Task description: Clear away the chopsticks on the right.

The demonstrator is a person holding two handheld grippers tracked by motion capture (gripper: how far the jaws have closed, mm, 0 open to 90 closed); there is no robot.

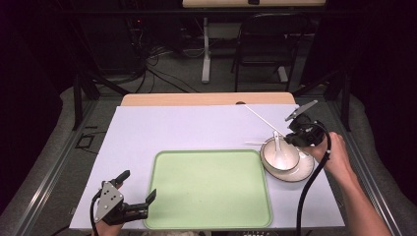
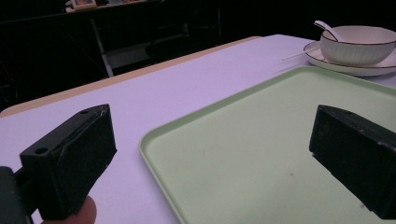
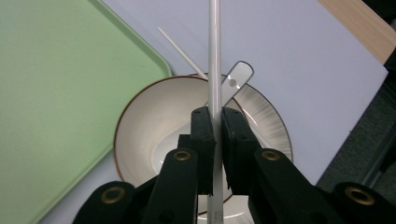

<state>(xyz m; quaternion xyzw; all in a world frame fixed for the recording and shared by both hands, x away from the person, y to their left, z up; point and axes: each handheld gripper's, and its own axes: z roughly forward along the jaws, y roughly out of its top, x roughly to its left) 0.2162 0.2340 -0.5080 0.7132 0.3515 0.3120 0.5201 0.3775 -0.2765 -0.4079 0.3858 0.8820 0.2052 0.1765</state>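
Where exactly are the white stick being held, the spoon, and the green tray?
chopstick [image 3: 215, 56], right gripper view, bare shaft above the clamping jaws
spoon [image 3: 237, 79], right gripper view, handle end with the hole
tray [image 1: 211, 187], high view, bare flat middle

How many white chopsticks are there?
2. One chopstick is pinched in the right gripper above the bowl. The other chopstick lies on the table, its end by the plate. More could be hidden behind the bowl.
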